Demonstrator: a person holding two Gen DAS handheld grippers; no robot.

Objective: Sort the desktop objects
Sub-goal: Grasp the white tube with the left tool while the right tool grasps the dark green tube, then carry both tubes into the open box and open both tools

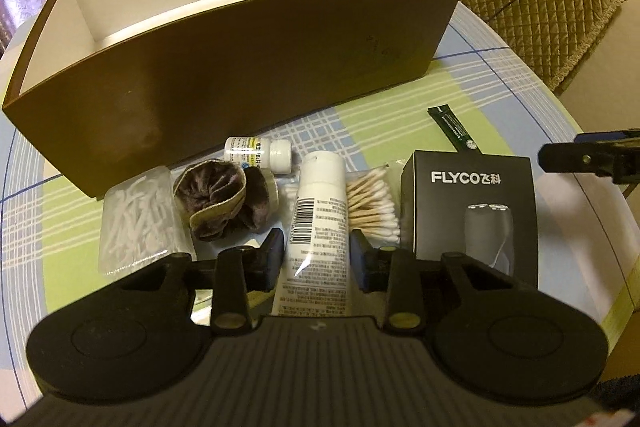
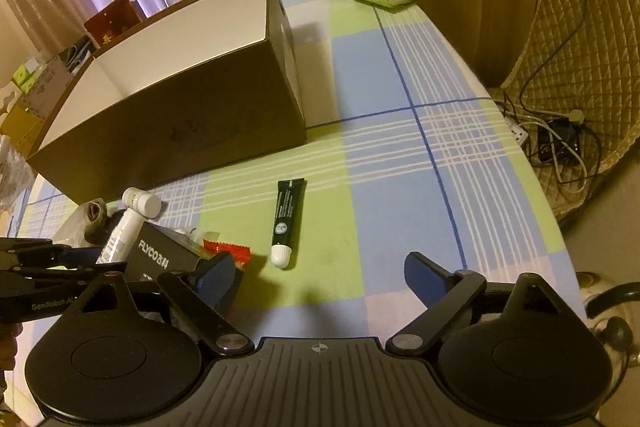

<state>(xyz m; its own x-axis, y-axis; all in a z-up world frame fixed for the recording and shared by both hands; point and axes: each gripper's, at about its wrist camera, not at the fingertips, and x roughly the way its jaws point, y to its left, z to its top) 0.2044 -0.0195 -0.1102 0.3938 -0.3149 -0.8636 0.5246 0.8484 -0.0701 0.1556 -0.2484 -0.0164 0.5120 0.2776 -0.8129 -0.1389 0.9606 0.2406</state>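
Brown box [image 1: 248,67], interior visibly bare

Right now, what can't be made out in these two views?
- Floor of the brown cardboard box: left wrist view, hidden by its front wall.
- White squeeze tube's crimped end: behind the left gripper body.
- Red packet: right wrist view, mostly covered by the black FLYCO box and gripper finger.

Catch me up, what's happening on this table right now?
A person with two handheld grippers is sorting desktop clutter. The left gripper has its jaws around the white tube, apparently closing on it. The right gripper hangs open over the tablecloth, just short of the small dark green tube. The brown box looks empty as far as visible; cotton swabs and the FLYCO box lie unsorted.
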